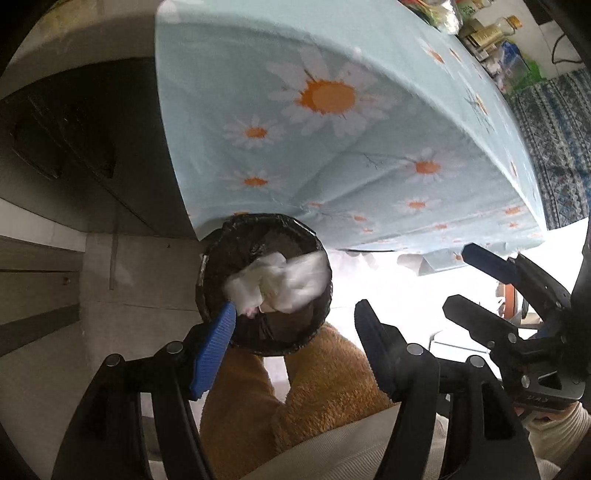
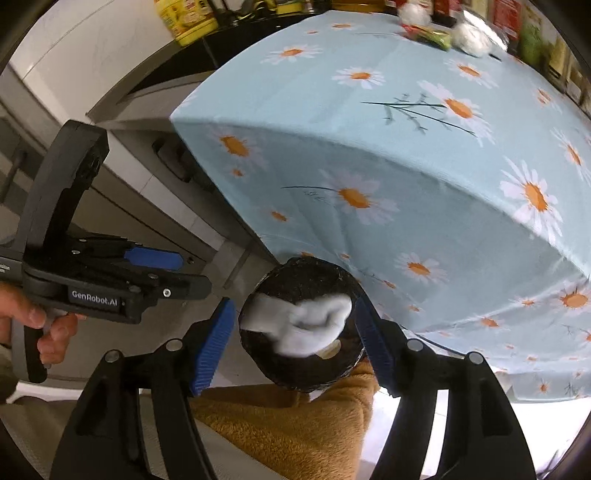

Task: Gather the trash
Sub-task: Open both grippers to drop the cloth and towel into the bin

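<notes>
A round bin with a black liner (image 1: 266,332) stands on the floor below the table's near corner. Crumpled white tissue (image 1: 280,284) lies inside it, also seen in the right wrist view (image 2: 303,325) within the bin (image 2: 295,373). My left gripper (image 1: 295,332) is open and empty above the bin. My right gripper (image 2: 295,332) is open and empty above the bin too; it also shows in the left wrist view (image 1: 458,280). More white tissue balls (image 2: 472,38) lie at the table's far end.
The table wears a light blue daisy cloth (image 2: 424,155) hanging over its edge. Bottles and packets (image 2: 184,18) line the far side. Grey cabinets (image 2: 122,177) stand to the left. My orange fleece legs (image 2: 295,417) are below the bin.
</notes>
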A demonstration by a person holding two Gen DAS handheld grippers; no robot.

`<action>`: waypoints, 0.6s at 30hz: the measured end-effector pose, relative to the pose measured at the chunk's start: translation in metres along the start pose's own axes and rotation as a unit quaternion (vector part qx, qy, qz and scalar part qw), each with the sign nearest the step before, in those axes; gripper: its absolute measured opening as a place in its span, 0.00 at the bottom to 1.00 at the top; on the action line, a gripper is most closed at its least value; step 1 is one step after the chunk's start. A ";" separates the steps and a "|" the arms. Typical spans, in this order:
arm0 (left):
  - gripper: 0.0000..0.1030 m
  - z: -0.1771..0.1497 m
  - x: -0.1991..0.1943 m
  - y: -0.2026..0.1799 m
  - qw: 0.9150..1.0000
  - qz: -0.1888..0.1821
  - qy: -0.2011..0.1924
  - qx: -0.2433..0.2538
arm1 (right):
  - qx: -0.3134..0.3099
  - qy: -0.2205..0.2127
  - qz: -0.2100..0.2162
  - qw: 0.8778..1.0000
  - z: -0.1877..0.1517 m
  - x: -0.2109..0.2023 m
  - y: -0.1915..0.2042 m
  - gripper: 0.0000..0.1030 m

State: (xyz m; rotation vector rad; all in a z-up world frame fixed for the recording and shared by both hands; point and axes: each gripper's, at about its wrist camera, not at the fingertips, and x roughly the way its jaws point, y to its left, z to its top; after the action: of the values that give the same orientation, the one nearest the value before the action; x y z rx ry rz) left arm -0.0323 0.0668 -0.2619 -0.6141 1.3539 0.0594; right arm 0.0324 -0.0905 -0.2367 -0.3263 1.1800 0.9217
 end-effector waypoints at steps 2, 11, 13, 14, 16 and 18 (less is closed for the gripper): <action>0.63 0.001 0.000 0.001 1.000 0.001 0.000 -0.003 | 0.009 -0.002 -0.001 1.000 0.001 -0.002 -0.006 0.65; 0.63 0.005 -0.006 -0.001 1.000 0.006 -0.002 0.003 | 0.012 -0.015 -0.010 1.000 0.001 -0.015 -0.004 0.65; 0.63 0.006 -0.011 -0.003 1.000 0.004 -0.007 0.007 | 0.012 -0.015 -0.010 1.000 -0.001 -0.020 -0.003 0.65; 0.63 0.007 -0.015 -0.004 1.000 0.004 -0.012 0.009 | 0.012 -0.016 -0.011 1.000 -0.001 -0.022 -0.002 0.65; 0.63 0.009 -0.020 -0.005 1.000 0.003 -0.018 0.012 | 0.010 -0.021 -0.014 1.000 0.000 -0.027 -0.001 0.65; 0.63 0.011 -0.027 -0.007 0.999 0.002 -0.030 0.015 | 0.009 -0.030 -0.017 0.999 0.003 -0.033 0.001 0.65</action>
State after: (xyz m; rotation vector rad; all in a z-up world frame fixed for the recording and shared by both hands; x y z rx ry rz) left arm -0.0266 0.0740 -0.2333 -0.5793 1.2958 0.0603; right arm 0.0311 -0.1026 -0.2062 -0.3009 1.1236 0.8844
